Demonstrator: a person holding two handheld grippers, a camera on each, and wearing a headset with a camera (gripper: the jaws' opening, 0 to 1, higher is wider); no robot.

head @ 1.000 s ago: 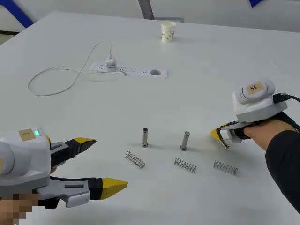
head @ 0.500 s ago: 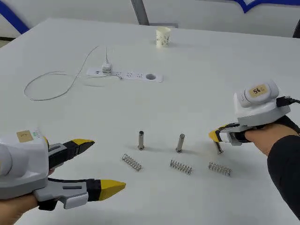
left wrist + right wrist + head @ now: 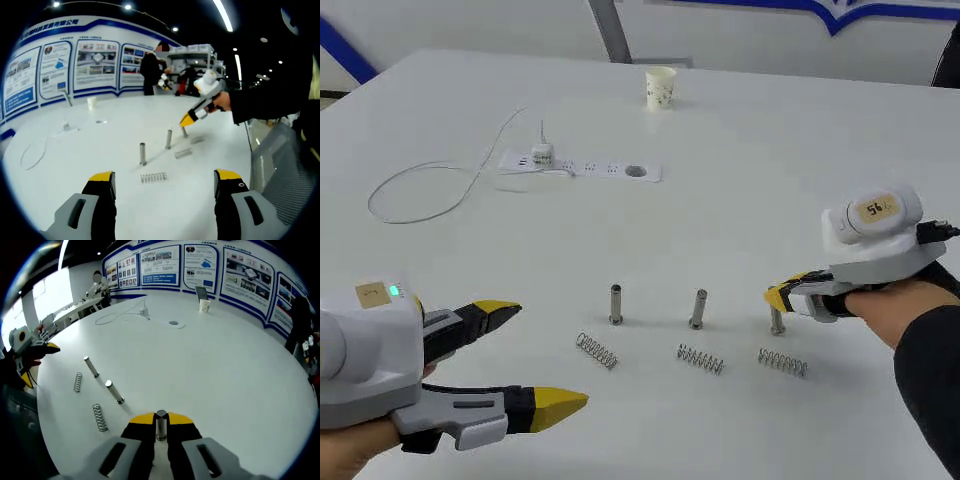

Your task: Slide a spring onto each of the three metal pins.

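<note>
At a white workbench [image 3: 750, 180], the right gripper [image 3: 778, 296], its tag [image 3: 875, 209] reading "56", clamps the end pin [image 3: 777, 322] just right of the middle pin [image 3: 698, 309], while the left gripper [image 3: 527, 358] hangs spread wide and empty well to its left. A third pin [image 3: 616, 304] stands left of the middle pin, with three springs [image 3: 700, 359] lying just in front. The springs look light, springy and apt to roll, best pinched across the coils mid-length; the pins seem stiff and slick. Wall posters [image 3: 202, 262] are too small to read
</note>
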